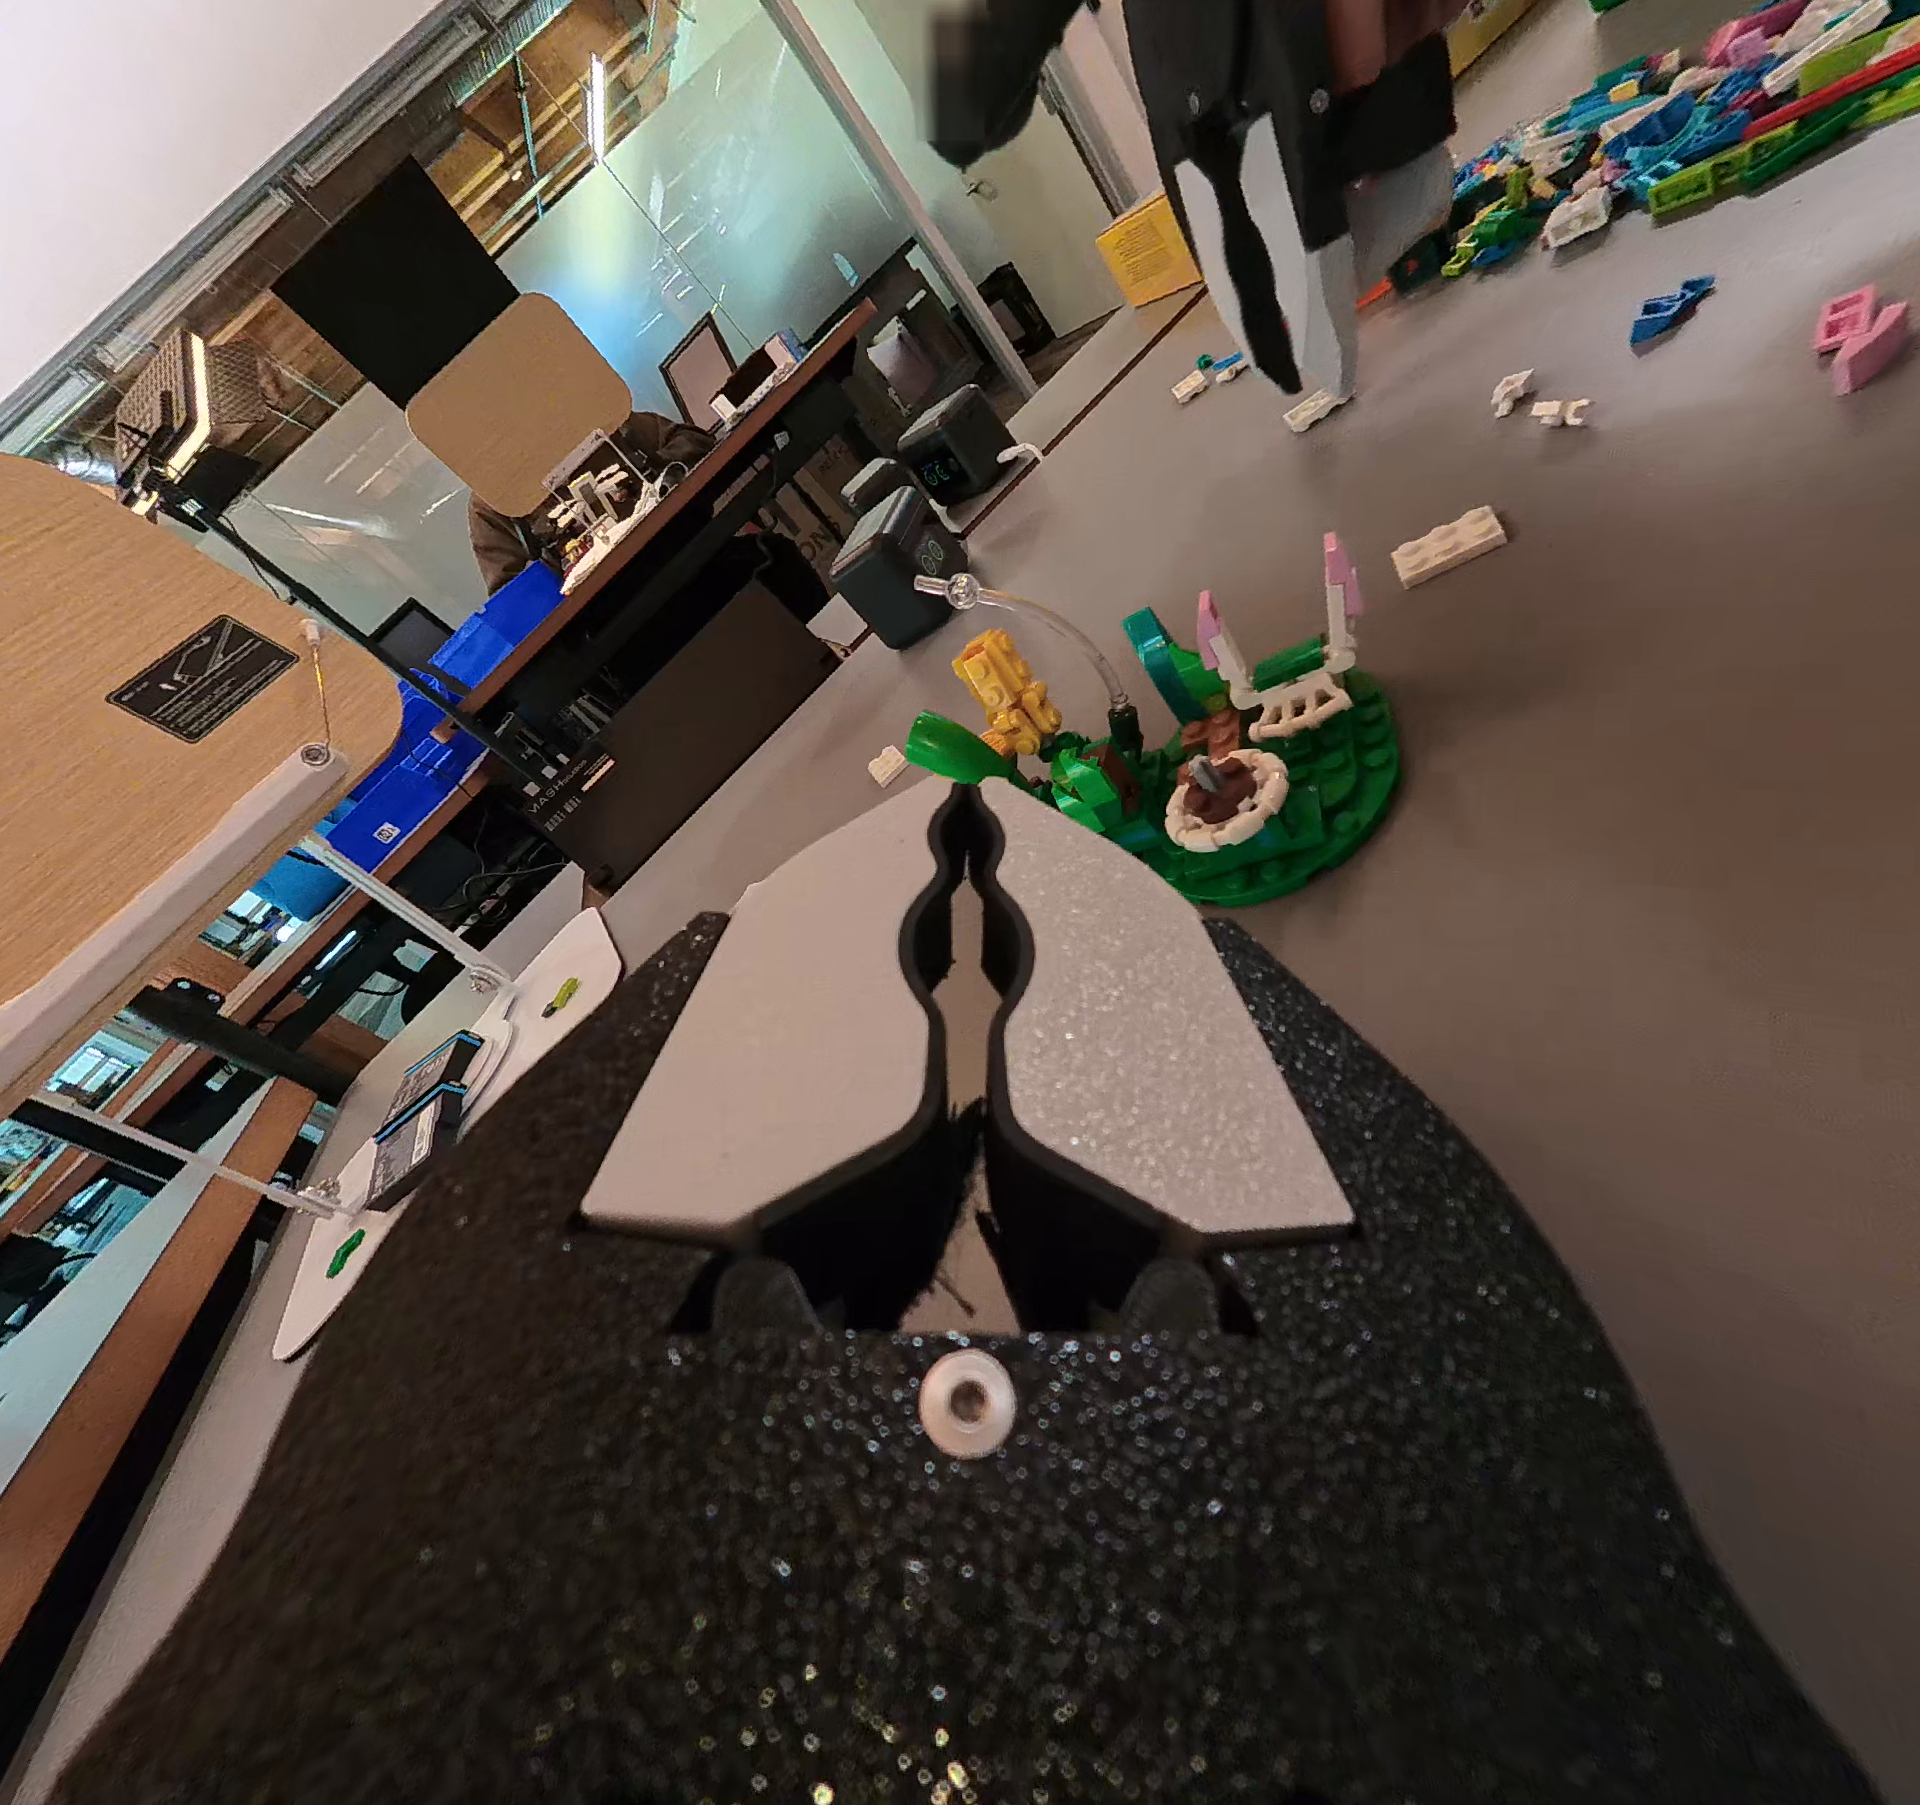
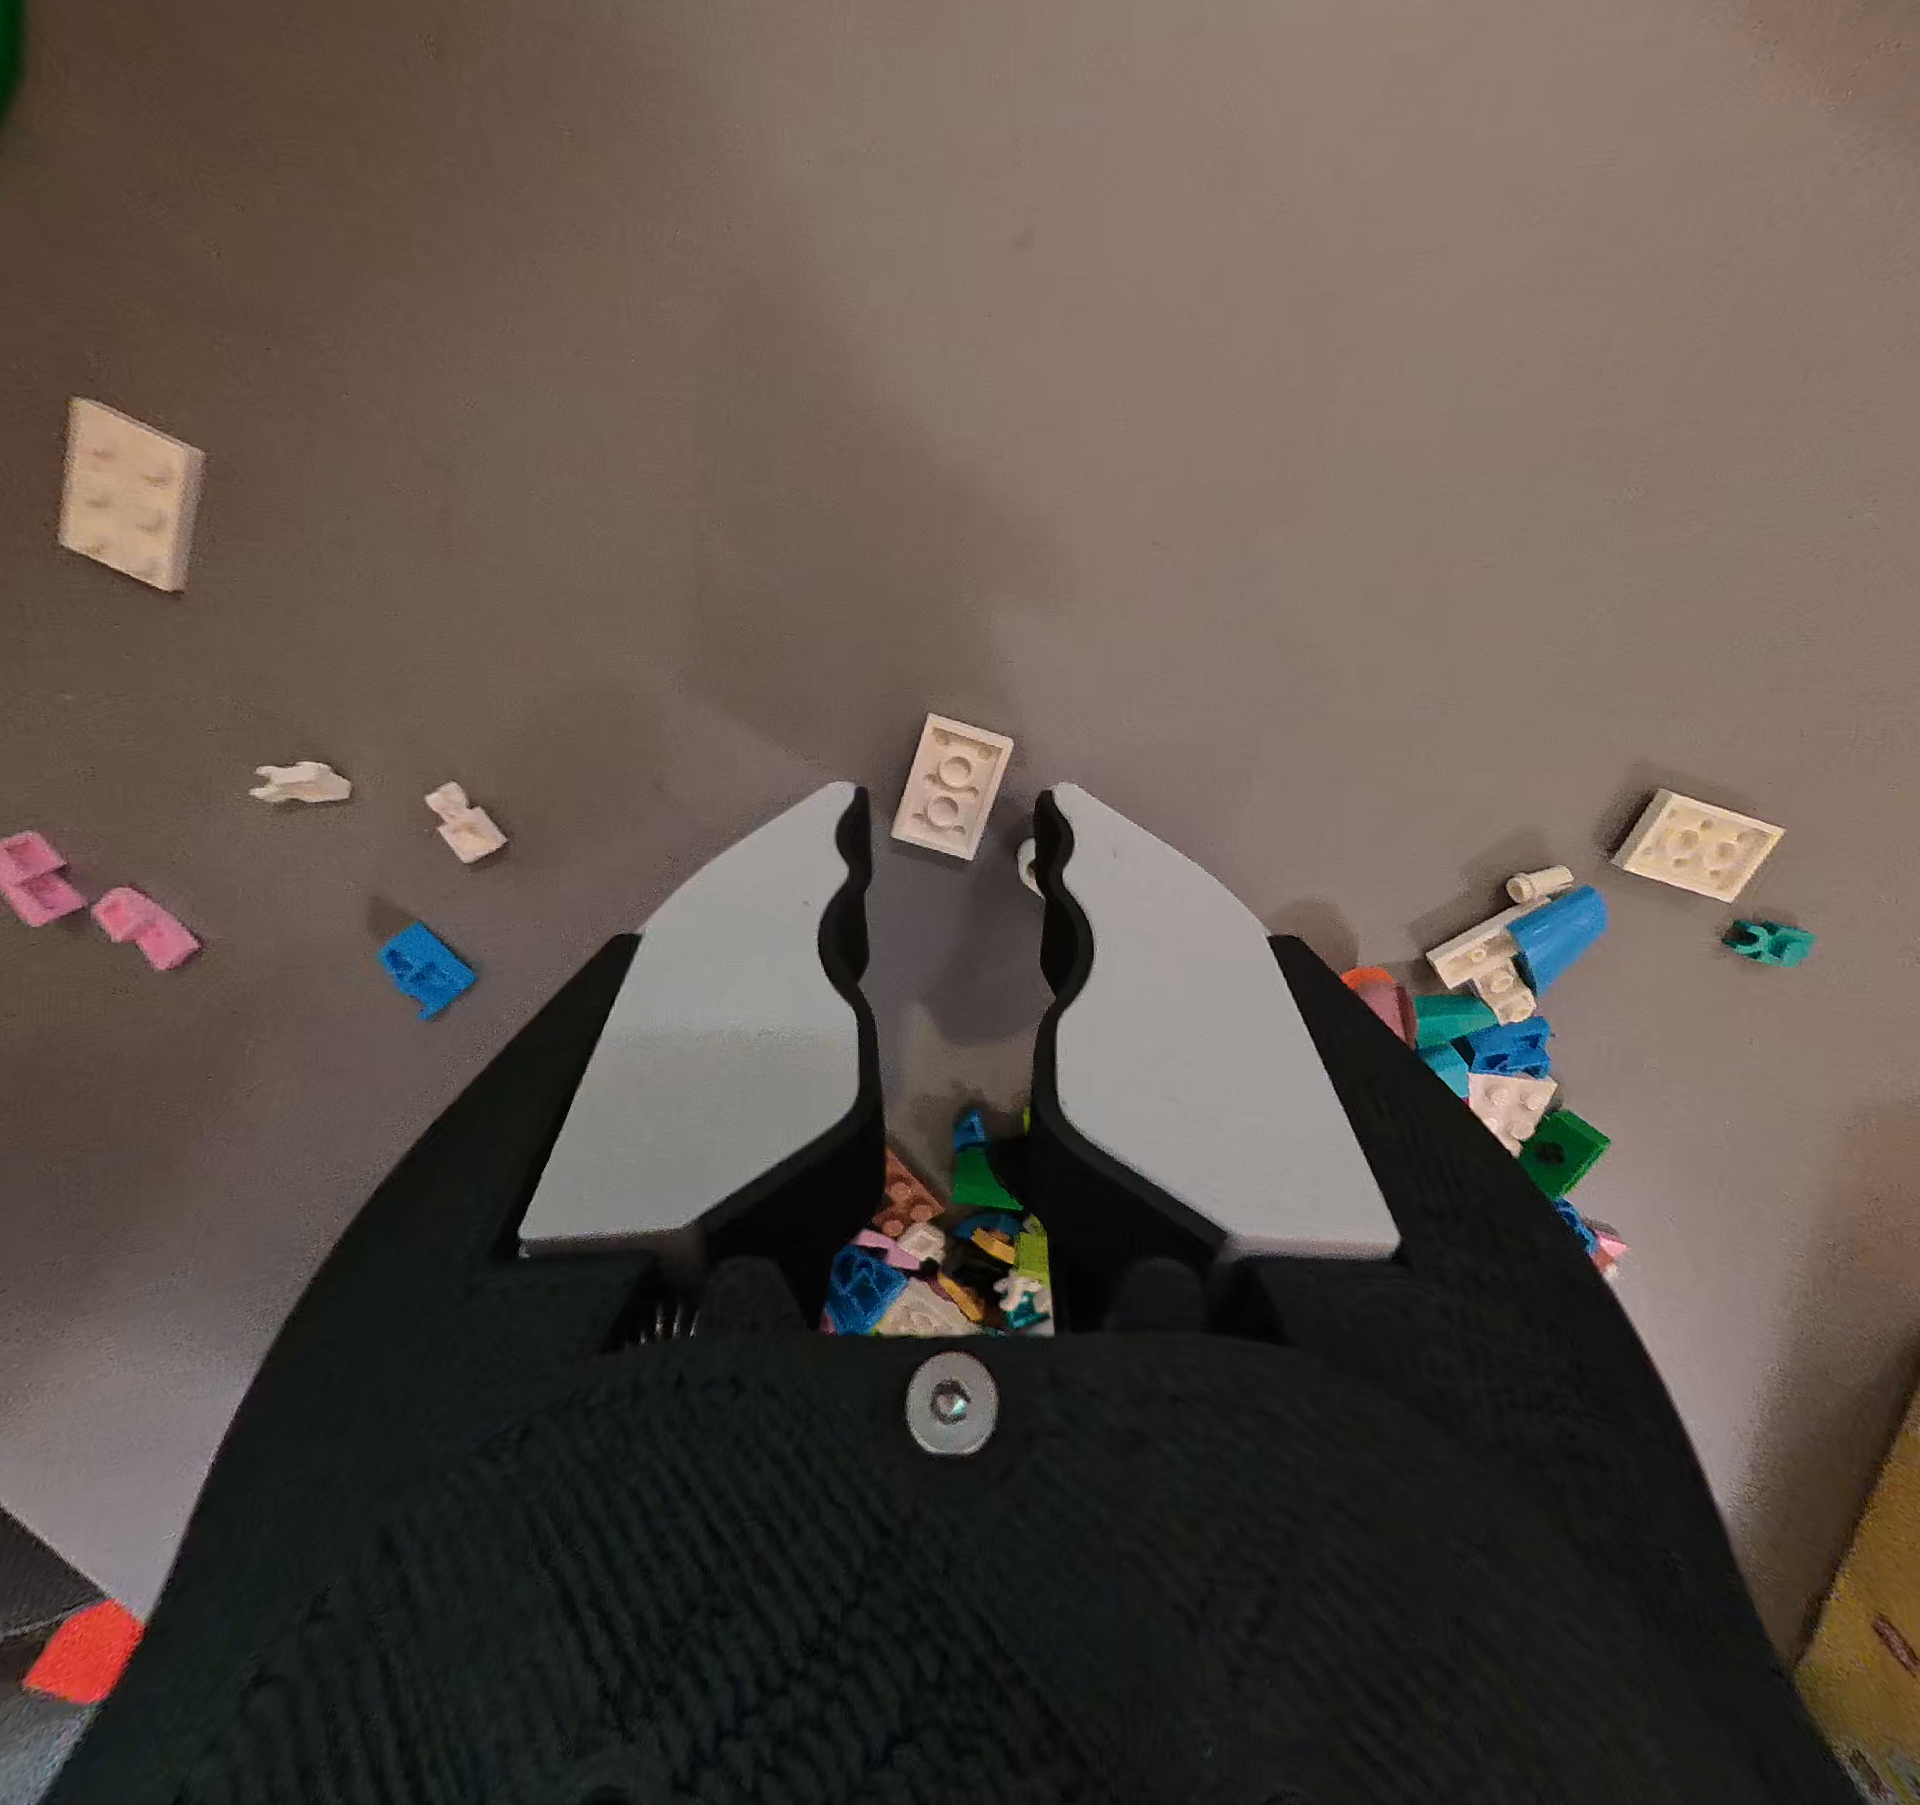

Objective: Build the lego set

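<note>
A partly built lego garden (image 1: 1262, 779) stands on a round green plate, with a yellow flower, a white-rimmed well and pink-tipped pieces. My left gripper (image 1: 966, 801) is shut and empty, its tips just left of the build and slightly short of it. My right gripper (image 2: 951, 808) is open and points down at the grey table. A small white plate (image 2: 954, 768) lies flat between and just beyond its tips. The right gripper also shows in the left wrist view (image 1: 1311, 382), over that white plate (image 1: 1307, 413).
Loose white plates (image 2: 130, 493) (image 2: 1699, 843), pink pieces (image 2: 42, 877) and a blue piece (image 2: 426, 968) lie scattered on the table. A pile of coloured bricks (image 1: 1714, 124) sits beyond the right gripper. A white plate (image 1: 1449, 545) lies near the build. A yellow box (image 2: 1870, 1630) is at the right. Tip to tip, the grippers are about 30 cm apart. My left gripper is the nearer one to the partly built lego garden (image 1: 1262, 779): about 7 cm, against 20 cm.
</note>
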